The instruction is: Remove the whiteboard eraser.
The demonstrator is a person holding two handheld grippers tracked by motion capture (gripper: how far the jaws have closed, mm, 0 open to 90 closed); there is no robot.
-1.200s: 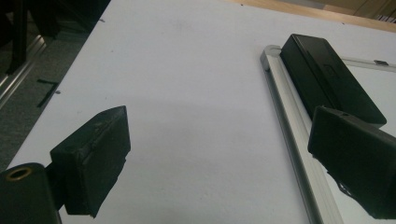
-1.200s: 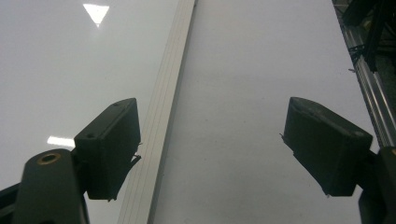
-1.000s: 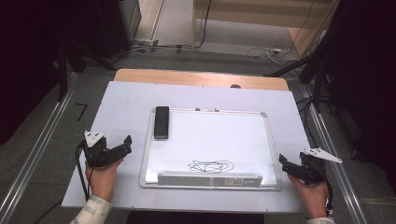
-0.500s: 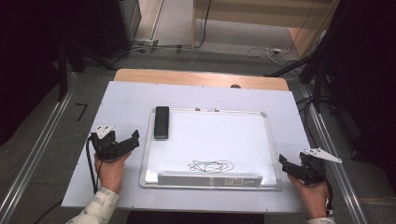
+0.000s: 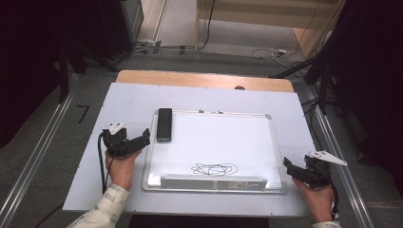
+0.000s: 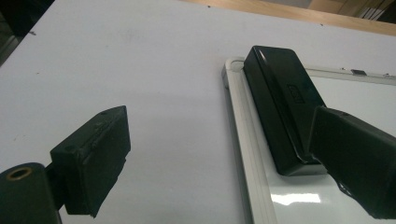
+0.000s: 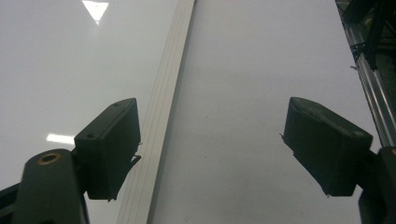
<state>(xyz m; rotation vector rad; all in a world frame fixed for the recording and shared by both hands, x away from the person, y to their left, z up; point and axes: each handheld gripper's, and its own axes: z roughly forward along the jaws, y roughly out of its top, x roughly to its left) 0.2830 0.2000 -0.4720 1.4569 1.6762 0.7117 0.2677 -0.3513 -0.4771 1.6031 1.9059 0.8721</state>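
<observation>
On the whiteboard (image 5: 223,147), the eraser (image 5: 164,124) lies lengthwise, pointing away.

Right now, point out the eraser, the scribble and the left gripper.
eraser (image 6: 280,100), left gripper view, middle of its black top face.
scribble (image 5: 215,168), high view, centre of the looped lines.
left gripper (image 5: 141,137), high view, between its open jaws.

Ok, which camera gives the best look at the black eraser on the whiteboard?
The left gripper view: the eraser lies close up at the whiteboard's corner, just ahead of the open left hand-held gripper, its top and sides clear. The high view shows it small and dark but places it on the board. The right gripper view looks along the board's frame instead.
</observation>
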